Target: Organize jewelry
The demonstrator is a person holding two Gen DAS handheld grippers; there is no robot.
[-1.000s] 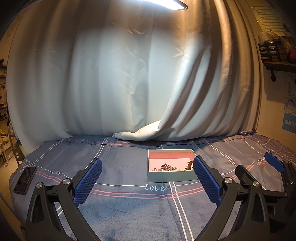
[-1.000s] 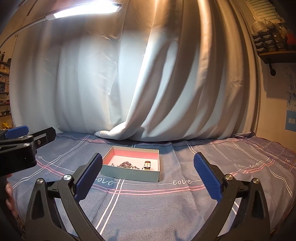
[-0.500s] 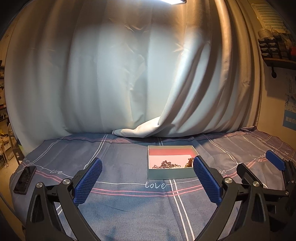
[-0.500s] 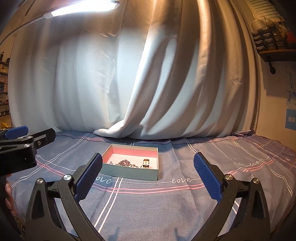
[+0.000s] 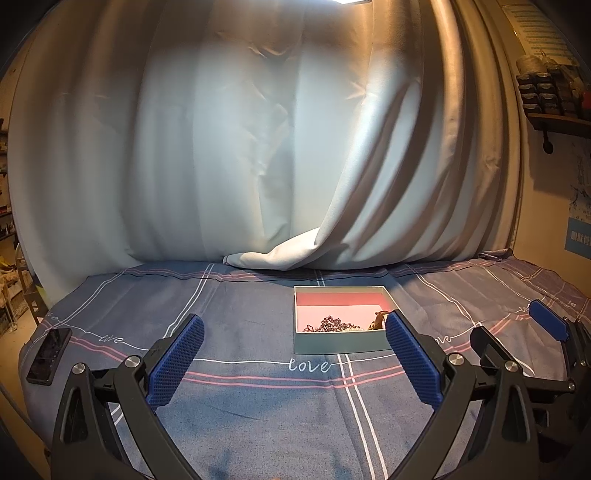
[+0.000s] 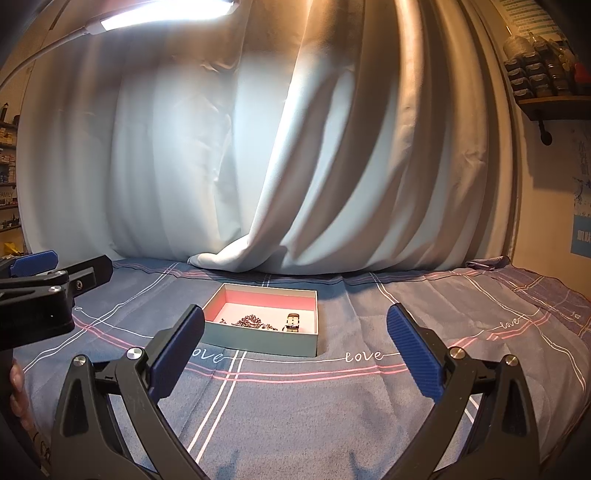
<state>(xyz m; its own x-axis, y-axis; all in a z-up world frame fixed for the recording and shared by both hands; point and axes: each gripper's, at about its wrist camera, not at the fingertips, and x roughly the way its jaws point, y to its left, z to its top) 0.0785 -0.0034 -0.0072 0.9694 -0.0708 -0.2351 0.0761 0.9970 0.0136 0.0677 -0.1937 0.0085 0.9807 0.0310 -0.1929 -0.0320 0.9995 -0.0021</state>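
Left gripper (image 5: 293,358) and right gripper (image 6: 295,352): ribbed blue pads on black arms, spread wide, empty. Beyond, a shallow teal cardboard box with pink lining (image 6: 258,341) holds a tangled beaded chain (image 6: 249,322) and a small watch (image 6: 291,322), on blue striped cloth (image 6: 332,406).

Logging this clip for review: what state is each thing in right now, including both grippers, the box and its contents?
Left gripper: open, holding nothing.
Right gripper: open, holding nothing.
Box: lidless, flat on the cloth.
Beaded chain: heaped inside the box.
Watch: inside the box, beside the chain.
Lamp: on.
Phone: flat on the cloth, screen dark.
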